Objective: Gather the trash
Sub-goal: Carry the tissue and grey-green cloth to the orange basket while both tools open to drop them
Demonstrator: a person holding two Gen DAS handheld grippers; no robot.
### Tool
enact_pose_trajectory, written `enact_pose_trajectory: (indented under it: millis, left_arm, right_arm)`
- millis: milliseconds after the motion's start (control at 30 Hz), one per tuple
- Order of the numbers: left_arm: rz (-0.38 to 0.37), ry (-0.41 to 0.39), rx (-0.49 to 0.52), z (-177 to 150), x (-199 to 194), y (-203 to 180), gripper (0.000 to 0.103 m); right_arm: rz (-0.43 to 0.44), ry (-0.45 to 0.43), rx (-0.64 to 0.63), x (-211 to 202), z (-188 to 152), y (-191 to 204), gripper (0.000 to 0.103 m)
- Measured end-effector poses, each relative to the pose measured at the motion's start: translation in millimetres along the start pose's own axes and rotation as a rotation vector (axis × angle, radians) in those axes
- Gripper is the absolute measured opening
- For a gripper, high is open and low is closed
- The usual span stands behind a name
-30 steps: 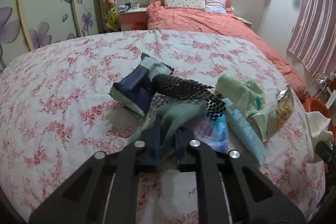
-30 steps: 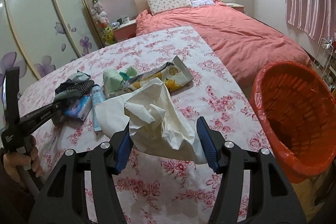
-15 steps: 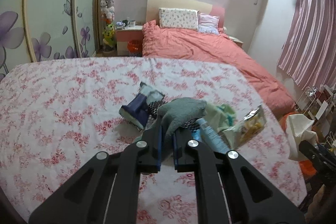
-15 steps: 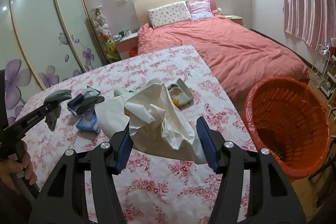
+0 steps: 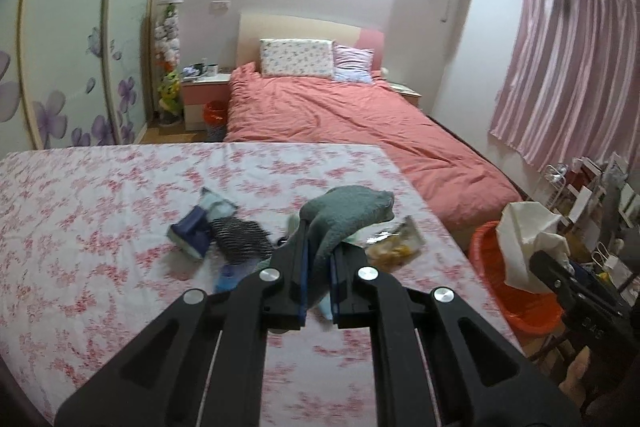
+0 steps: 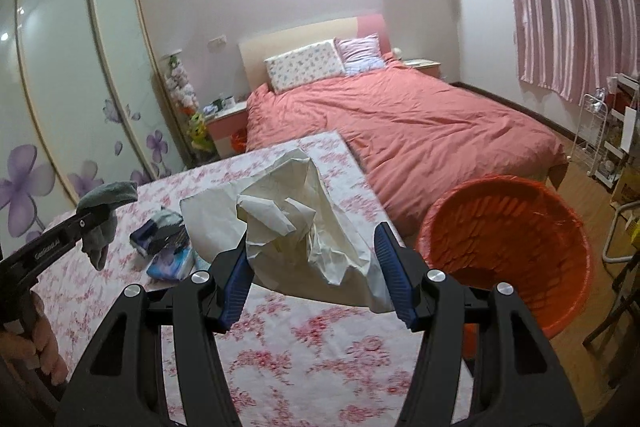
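The left gripper is clamped on a grey-green cloth and the right gripper pinches a crumpled white paper bag, both lifted clear of the floral surface, probably for carrying. The orange bin stands open just past the surface's right edge, with nothing in between; other litter lies far-left.

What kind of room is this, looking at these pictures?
Most likely a home bedroom. There is a bed with pillows and a salmon-pink cover, a sliding-door wardrobe with flower prints, and a small nightstand beside the bed. Pink curtains hang at the window.
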State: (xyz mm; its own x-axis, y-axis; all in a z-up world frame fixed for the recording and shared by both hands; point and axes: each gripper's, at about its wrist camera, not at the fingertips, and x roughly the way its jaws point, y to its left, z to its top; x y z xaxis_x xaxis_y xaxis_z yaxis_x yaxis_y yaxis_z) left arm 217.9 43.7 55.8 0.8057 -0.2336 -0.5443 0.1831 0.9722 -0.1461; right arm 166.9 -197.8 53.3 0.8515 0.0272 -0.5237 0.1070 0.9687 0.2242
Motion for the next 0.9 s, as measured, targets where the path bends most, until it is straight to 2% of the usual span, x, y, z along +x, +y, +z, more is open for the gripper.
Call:
enact_pose_trajectory:
  millis: [367, 900]
  left_arm:
    - [-0.095, 0.001, 0.049, 1, 1, -56, 0.009]
    - [-0.277, 0.064, 0.142, -12, 41, -163, 0.009]
  right_arm:
    - [-0.069, -0.061, 0.065, -15, 5, -42, 0.059]
    - [-0.21, -0.088, 0.194, -15, 7, -124, 0.059]
